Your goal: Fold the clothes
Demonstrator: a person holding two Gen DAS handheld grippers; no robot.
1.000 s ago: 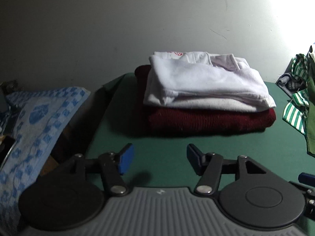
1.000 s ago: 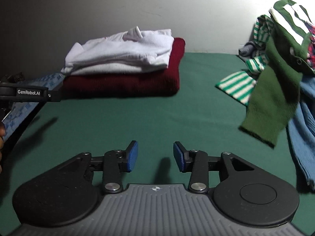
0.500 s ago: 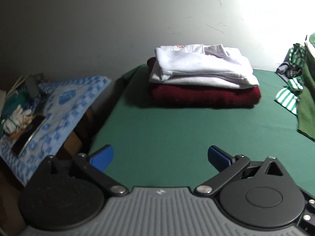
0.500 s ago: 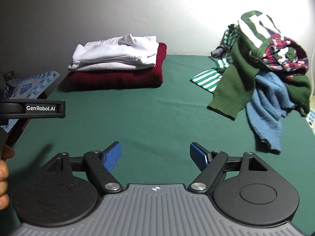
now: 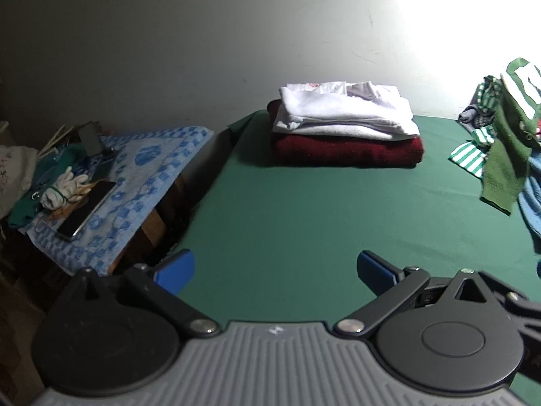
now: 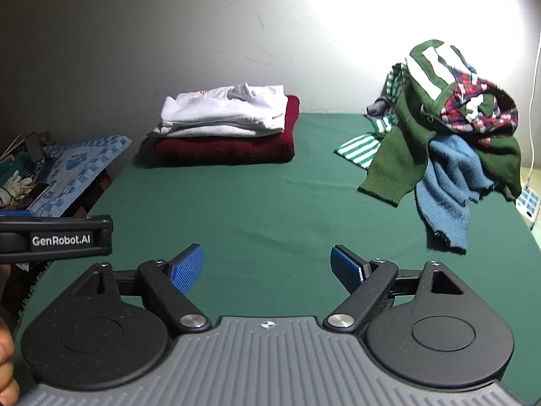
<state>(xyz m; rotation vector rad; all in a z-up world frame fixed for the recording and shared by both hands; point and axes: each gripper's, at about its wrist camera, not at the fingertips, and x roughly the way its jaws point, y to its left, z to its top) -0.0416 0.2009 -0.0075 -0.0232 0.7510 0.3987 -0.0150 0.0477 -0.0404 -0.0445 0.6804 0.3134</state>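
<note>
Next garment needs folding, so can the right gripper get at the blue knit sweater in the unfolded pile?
Probably yes. The right gripper holds nothing, its jaws opening, and bare green table cover lies between it and the blue knit sweater, whose lower part hangs free of the pile.

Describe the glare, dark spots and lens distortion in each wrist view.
Left wrist view: glare blows out the wall at upper right; the side table on the left sits dim; fisheye darkens the corners. Right wrist view: the same bright patch washes the wall above the unfolded pile; the folded stack is evenly lit and sharp; the green table edges bow.
</note>
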